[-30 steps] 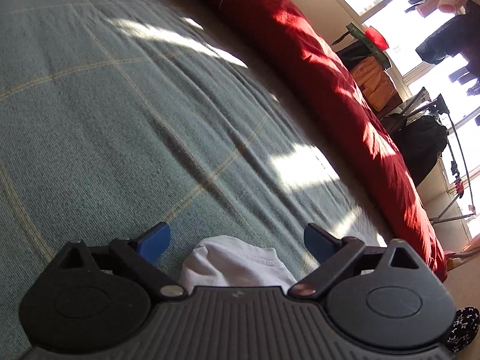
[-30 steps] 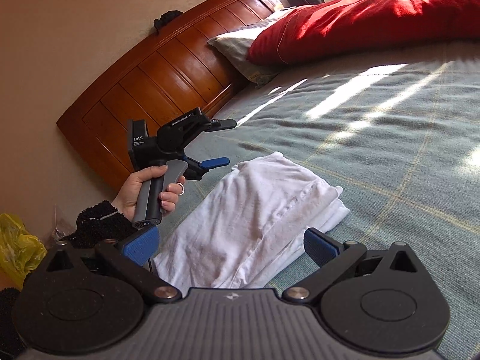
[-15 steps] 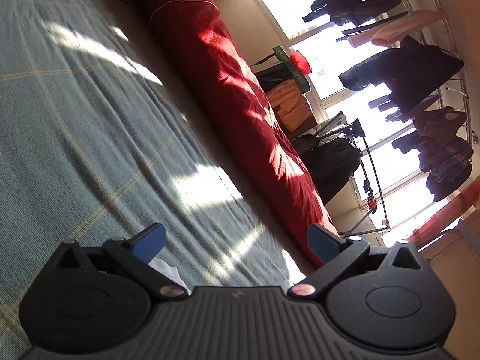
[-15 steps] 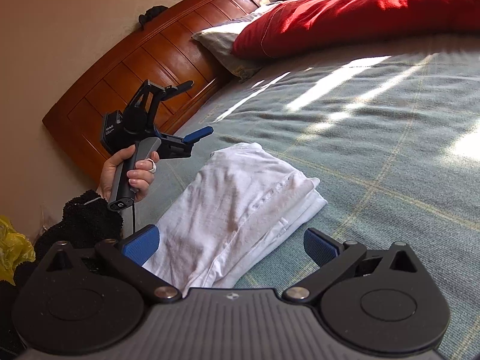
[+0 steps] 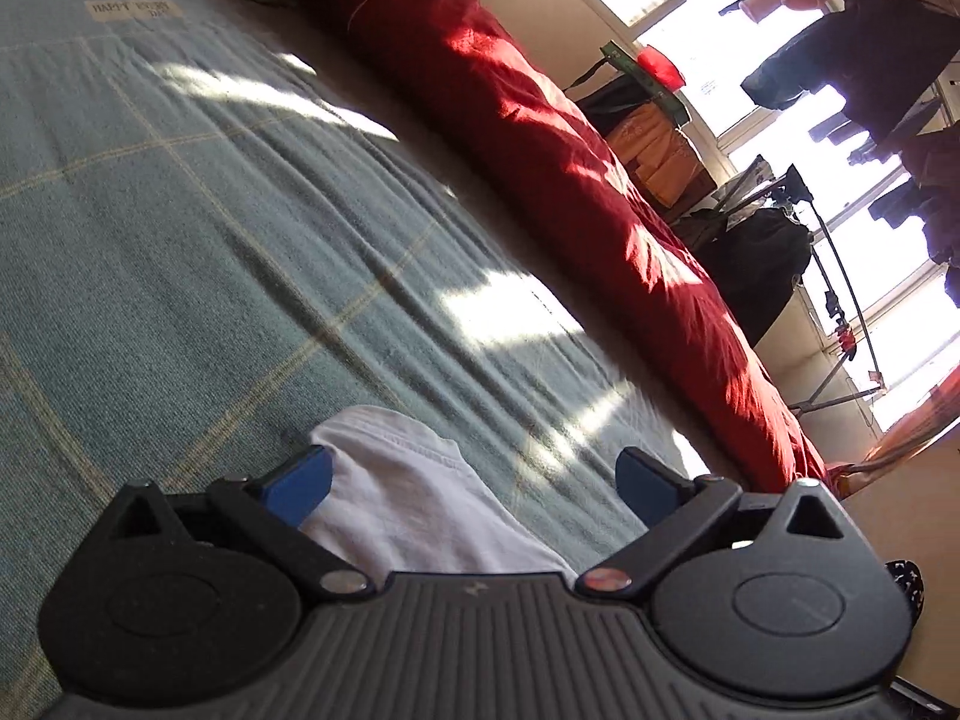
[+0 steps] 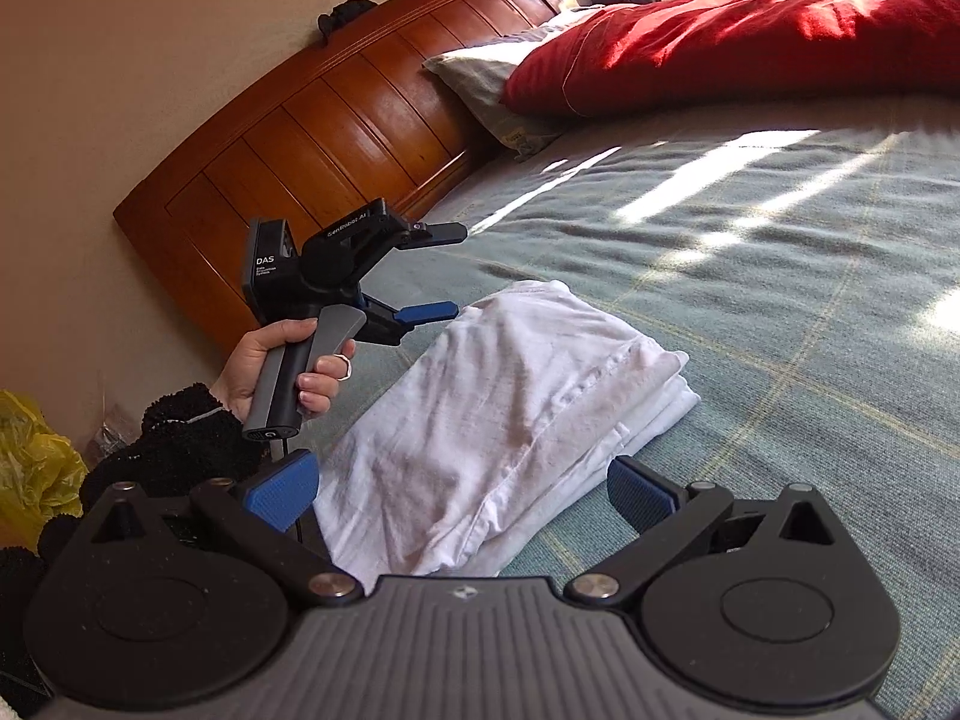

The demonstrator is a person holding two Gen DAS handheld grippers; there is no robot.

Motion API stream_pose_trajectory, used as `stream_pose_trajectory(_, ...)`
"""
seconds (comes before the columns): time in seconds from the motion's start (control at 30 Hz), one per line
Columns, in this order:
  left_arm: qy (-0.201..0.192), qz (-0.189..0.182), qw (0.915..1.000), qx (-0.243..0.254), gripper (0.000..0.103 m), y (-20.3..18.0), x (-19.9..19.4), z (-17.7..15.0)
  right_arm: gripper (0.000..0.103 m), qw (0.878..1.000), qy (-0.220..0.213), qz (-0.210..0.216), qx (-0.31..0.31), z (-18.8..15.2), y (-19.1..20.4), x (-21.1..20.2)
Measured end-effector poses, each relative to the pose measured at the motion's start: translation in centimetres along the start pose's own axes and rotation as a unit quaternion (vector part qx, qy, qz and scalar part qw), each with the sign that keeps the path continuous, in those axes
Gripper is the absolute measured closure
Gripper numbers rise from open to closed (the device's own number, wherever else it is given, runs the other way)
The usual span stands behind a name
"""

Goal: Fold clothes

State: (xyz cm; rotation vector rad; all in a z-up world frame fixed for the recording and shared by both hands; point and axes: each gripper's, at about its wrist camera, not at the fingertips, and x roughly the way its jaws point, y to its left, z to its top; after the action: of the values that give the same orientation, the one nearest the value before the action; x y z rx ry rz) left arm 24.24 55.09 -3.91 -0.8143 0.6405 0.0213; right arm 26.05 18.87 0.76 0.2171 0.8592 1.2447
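A white garment (image 6: 510, 420), folded into a thick oblong bundle, lies on the blue-green checked bedspread (image 6: 780, 276). My right gripper (image 6: 462, 495) hovers open just in front of its near end, nothing between the blue pads. The left gripper (image 6: 433, 273), held in a person's hand (image 6: 282, 360), floats open beside the bundle's far left corner, apart from it. In the left wrist view the white garment (image 5: 420, 498) shows low between the spread fingers of the left gripper (image 5: 474, 483), one end of it only.
A red duvet (image 6: 750, 42) and a pillow (image 6: 480, 78) lie along the far side of the bed, a wooden headboard (image 6: 312, 138) at left. A yellow bag (image 6: 36, 468) sits below the person's dark sleeve (image 6: 174, 450). Hanging clothes (image 5: 870, 60) and bags (image 5: 750, 264) stand by the windows.
The left gripper tilted up toward the windows, then swung back down so the white garment's end sits between its fingers again. The right gripper barely moved; both stayed open.
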Motion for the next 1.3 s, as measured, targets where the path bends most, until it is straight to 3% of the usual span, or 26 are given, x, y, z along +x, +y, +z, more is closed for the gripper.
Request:
stream_pose_trajectory(0.1,0.024,-0.012,0.9988,0.042,0.003,-1.6,-2.4,-2.4,0.000,0.999,0.015,0.017,-0.034,-0.3,1.8,1.9)
stream_pose_trajectory(0.27,0.060,-0.004,0.9968,0.052,0.003,-0.5,-4.7,-7.3,0.000,0.993,0.058,0.043,-0.098,-1.4,4.9,6.3)
stream_pose_trajectory(0.33,0.058,0.014,0.9968,0.053,0.003,1.0,-5.2,-8.8,0.000,0.991,0.083,0.037,-0.094,-2.5,4.7,7.7)
stream_pose_trajectory(0.4,0.044,0.005,0.9982,0.041,0.004,1.9,-5.9,-9.1,0.000,0.991,0.103,0.024,-0.087,-3.8,3.9,8.7)
stream_pose_trajectory(0.5,0.022,-0.005,0.9994,0.028,0.004,2.0,-7.1,-9.0,0.000,0.993,0.086,0.017,-0.085,-4.3,4.0,7.6)
stream_pose_trajectory(0.57,0.008,-0.001,0.9983,0.057,0.004,0.6,-8.0,-9.2,0.000,0.993,0.078,0.015,-0.083,-4.1,4.7,6.7)
stream_pose_trajectory(0.67,0.016,-0.028,0.9980,0.054,0.003,0.1,-8.7,-10.3,0.000,0.992,0.073,0.035,-0.094,-4.7,6.1,5.9)
stream_pose_trajectory(0.73,0.021,0.005,0.9983,0.055,0.003,0.4,-8.6,-11.2,0.000,0.990,0.088,0.037,-0.104,-5.5,6.6,6.3)
stream_pose_trajectory(0.8,0.016,0.078,0.9952,0.057,0.005,1.1,-8.6,-11.8,0.000,0.989,0.109,0.025,-0.100,-6.4,6.4,6.9)
stream_pose_trajectory(0.83,0.011,0.102,0.9932,0.055,0.006,1.4,-8.9,-12.0,0.000,0.989,0.116,0.018,-0.094,-6.8,6.2,7.2)
stream_pose_trajectory(0.93,-0.031,0.070,0.9966,0.030,0.005,1.8,-11.9,-12.2,0.000,0.991,0.106,0.031,-0.072,-6.9,6.2,6.0)
stream_pose_trajectory(1.03,-0.063,0.072,0.9952,0.018,0.005,2.4,-13.7,-12.8,0.000,0.994,0.085,0.044,-0.051,-6.7,6.1,4.5)
stream_pose_trajectory(1.2,-0.061,0.062,0.9945,-0.059,0.005,6.3,-12.3,-14.6,0.000,0.997,0.062,0.040,-0.038,-6.1,6.1,3.3)
stream_pose_trajectory(1.3,-0.083,0.044,0.9928,-0.074,0.003,6.9,-12.1,-15.4,0.000,0.997,0.060,0.036,-0.038,-5.9,5.9,3.0)
